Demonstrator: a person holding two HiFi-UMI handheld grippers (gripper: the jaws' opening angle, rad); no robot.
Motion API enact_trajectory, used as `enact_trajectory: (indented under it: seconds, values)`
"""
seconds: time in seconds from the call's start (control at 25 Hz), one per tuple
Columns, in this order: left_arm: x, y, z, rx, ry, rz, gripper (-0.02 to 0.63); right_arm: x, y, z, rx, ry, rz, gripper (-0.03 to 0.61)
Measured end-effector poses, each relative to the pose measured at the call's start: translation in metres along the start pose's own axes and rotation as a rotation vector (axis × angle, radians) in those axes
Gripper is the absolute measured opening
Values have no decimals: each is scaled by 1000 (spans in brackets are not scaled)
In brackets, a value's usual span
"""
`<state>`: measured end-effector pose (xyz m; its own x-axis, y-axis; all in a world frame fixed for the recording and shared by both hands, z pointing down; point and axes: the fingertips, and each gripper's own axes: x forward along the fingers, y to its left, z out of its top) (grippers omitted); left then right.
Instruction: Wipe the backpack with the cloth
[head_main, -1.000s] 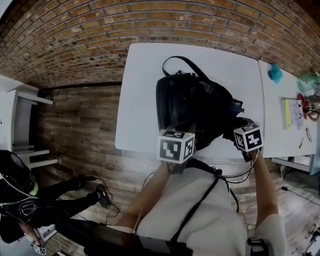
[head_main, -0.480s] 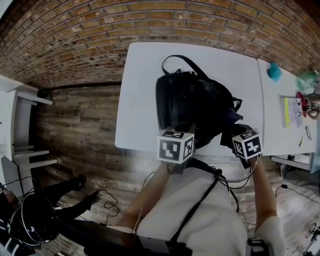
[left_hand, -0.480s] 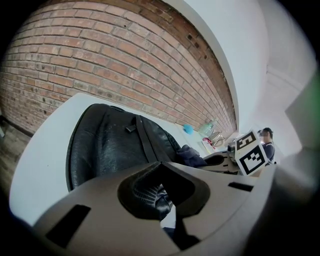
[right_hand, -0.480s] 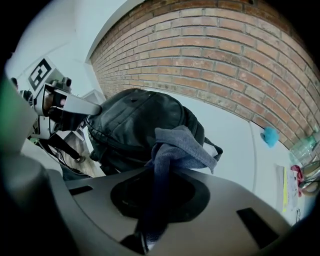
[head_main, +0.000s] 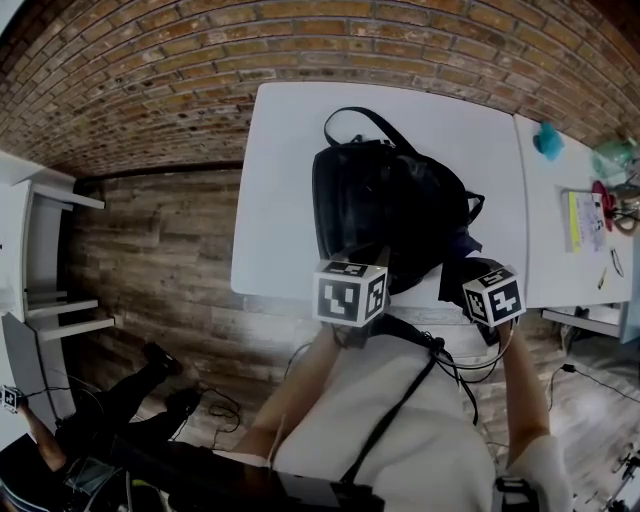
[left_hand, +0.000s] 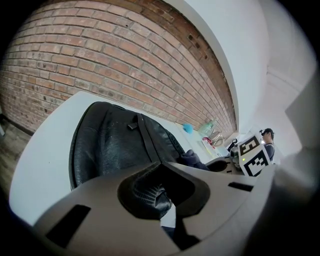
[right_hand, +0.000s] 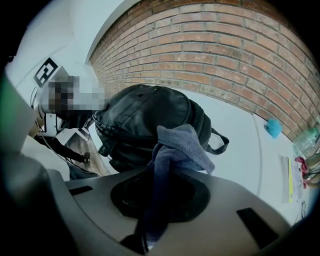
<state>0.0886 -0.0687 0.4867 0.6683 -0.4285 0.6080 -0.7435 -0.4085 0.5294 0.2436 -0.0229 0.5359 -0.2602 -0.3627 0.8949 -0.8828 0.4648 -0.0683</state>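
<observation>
Left gripper (left_hand: 167, 226): fingers (left_hand: 95, 212) drawn together on a fold of the backpack (left_hand: 115, 145) at its near edge; black ribbed material bunched in the hollow just behind the tips.
Right gripper (right_hand: 141, 243): fingers (right_hand: 225, 200) pinched tight on the cloth (right_hand: 176, 145); grey-blue towelling rising from the tips and flopping forward in a loose bunch.
Backpack, position: black, lying flat on the white surface (head_main: 280, 190); directly ahead of the left fingers, ahead and to the left of the right fingers; carry loop at the end farthest from both.
Cloth against backpack: free end hanging just short of the backpack's right flank; contact not certain from any view.
Changed in the last second: right gripper pulled back a little toward the surface's near edge, away from the backpack's side; left gripper unmoved, hold kept; backpack in the same spot.
Meaning for the task: probably the end of one stroke, or a reset between strokes; backpack pinned steady, cloth in hand, wiping under way rather than finished.
Next move, by estimate: cloth carried forward again onto the leather, light pressure set against the left-hand hold.
</observation>
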Motion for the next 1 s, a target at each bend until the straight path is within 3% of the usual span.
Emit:
enact_trajectory:
  seconds: [0.32, 0.56, 0.8, 1.0]
  values:
    - [-3, 2, -3, -1, 9, -5, 3, -5, 1, -1, 25, 1, -3, 46]
    - [-10, 4, -4, 9, 16, -19, 3, -23, 1, 26, 69, -67, -15, 46]
    - [-15, 11, -6, 14, 22, -54, 3, -45, 23, 64, 134, -224, -32, 47]
    - [-22, 14, -1, 22, 13, -85, 3, -63, 50, 103, 196, -433, -23, 48]
